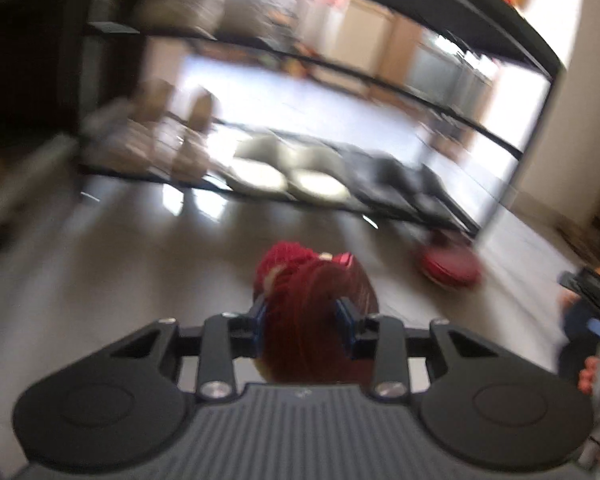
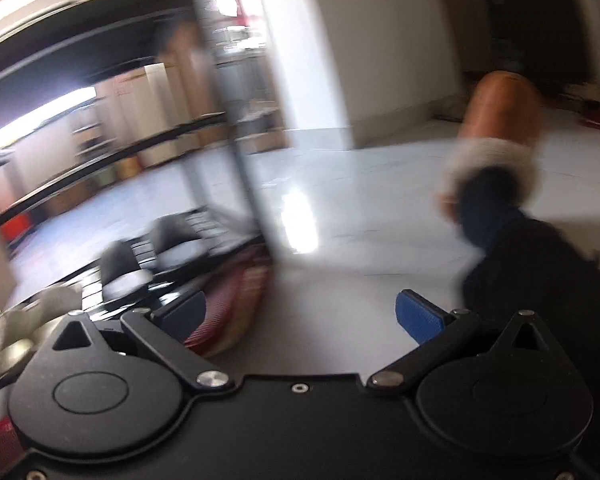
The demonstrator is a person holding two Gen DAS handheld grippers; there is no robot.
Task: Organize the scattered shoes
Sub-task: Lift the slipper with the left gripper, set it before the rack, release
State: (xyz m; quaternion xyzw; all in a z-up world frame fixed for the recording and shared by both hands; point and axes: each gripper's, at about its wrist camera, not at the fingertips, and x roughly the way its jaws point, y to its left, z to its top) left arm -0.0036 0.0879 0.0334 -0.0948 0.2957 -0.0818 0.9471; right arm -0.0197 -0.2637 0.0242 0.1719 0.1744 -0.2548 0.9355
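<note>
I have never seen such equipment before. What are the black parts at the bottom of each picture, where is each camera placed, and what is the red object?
There is no robot here. A person holds one hand-held gripper in each hand, and a wide-angle camera on each looks forward along its two fingers, so the black parts are the gripper bodies.

The left wrist picture shows the left gripper shut on a red shoe, held above the floor. A second red shoe lies on the floor near a black shoe rack, whose bottom shelf carries white shoes and dark shoes.

The right wrist picture shows the right gripper open and holding nothing, close to the same rack. Both pictures are blurred by motion, so finer details cannot be told.
</note>
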